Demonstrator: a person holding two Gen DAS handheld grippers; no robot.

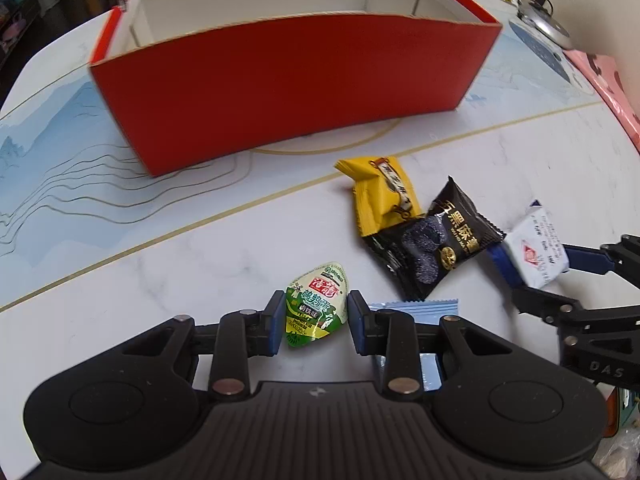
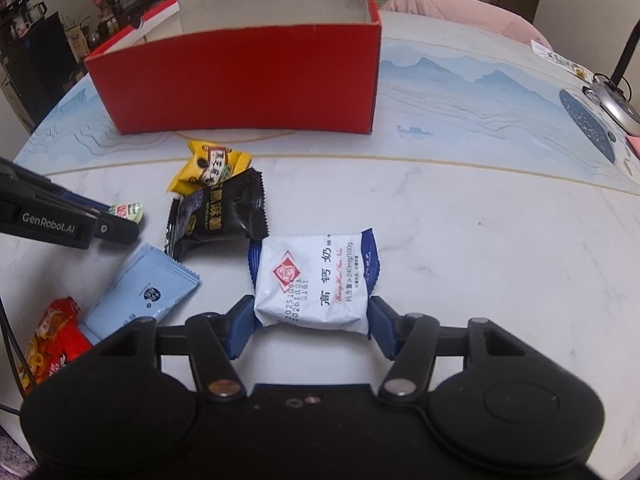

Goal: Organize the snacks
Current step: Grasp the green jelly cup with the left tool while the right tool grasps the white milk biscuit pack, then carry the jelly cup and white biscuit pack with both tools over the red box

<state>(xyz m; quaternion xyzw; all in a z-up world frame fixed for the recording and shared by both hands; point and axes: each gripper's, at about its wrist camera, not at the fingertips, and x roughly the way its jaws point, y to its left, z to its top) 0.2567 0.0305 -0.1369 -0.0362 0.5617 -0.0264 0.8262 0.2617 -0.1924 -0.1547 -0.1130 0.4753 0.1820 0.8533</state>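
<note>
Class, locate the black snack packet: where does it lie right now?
The black snack packet lies on the table in front of the red box, overlapping the yellow packet, with the white-and-blue packet to its right.

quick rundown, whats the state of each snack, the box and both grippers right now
left gripper: shut on the green jelly cup
green jelly cup: on the table, pinched
right gripper: pads against the white milk packet
white milk packet: flat on the table, sealed
black packet: lying on the table, overlapping the yellow one
yellow packet: on the table
light blue sachet: flat
red box: open-topped, upright
</note>
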